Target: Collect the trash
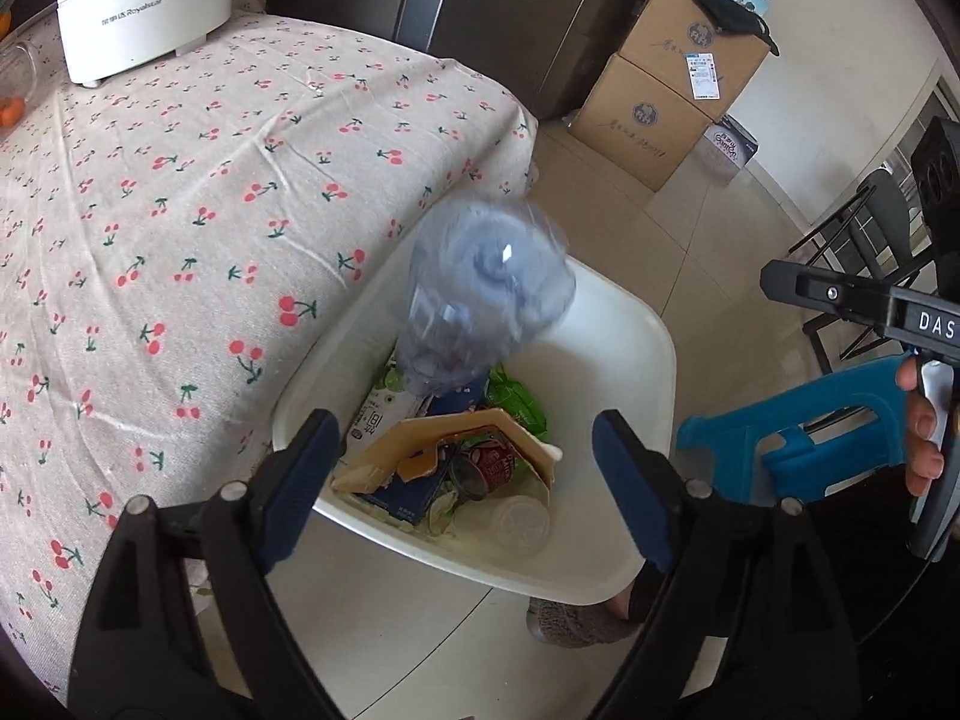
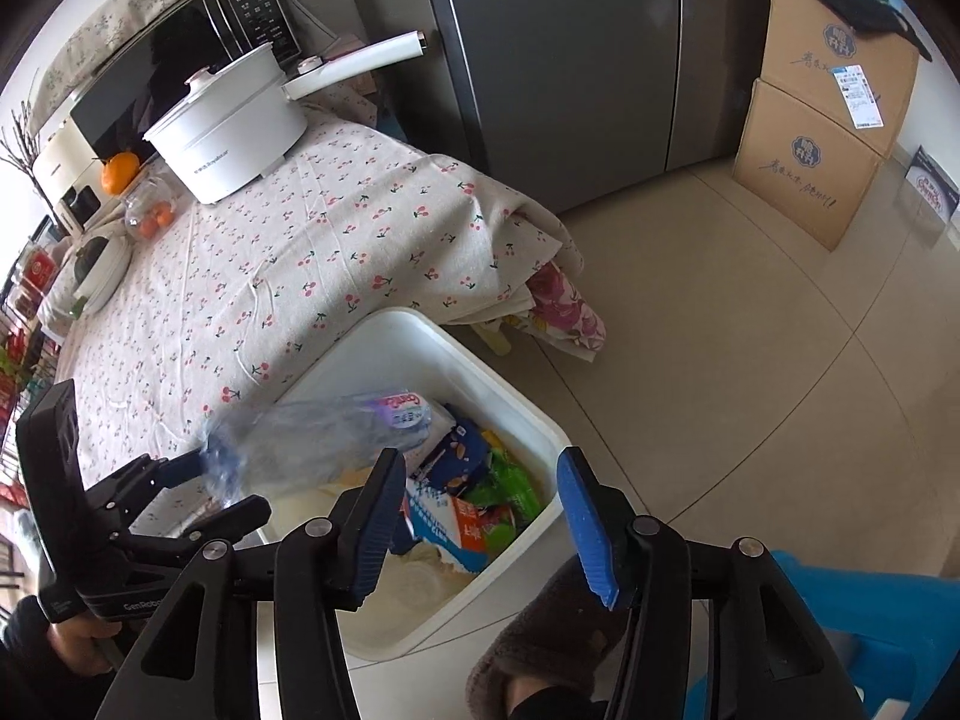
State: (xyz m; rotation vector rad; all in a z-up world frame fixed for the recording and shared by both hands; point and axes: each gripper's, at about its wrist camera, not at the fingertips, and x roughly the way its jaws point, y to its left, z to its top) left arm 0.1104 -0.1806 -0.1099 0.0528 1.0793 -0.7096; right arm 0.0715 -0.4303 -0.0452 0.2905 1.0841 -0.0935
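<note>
Blue-padded fingers of the left hand-held gripper (image 1: 462, 480) fill the bottom of the left wrist view, jaws spread wide with nothing between the pads. Directly beyond them, at lower centre, sits the white bin (image 1: 648, 360), on the floor against the edge of the table (image 1: 180, 192) with the cherry-print cloth. A clear plastic bottle (image 1: 486, 294), motion-blurred, is in mid-frame over the bin's far side, free of both grippers. Inside the bin: a torn cardboard piece (image 1: 420, 438), a red can (image 1: 489, 465), green wrappers (image 1: 516, 402) and a clear plastic lid (image 1: 521, 523).

In the right wrist view, the right hand-held gripper (image 2: 480, 516) is at the bottom, jaws apart and empty, over the bin's near corner. White cooking pot (image 2: 228, 120) stands on the table at upper left. Stacked cardboard boxes (image 2: 822, 114) at upper right.
</note>
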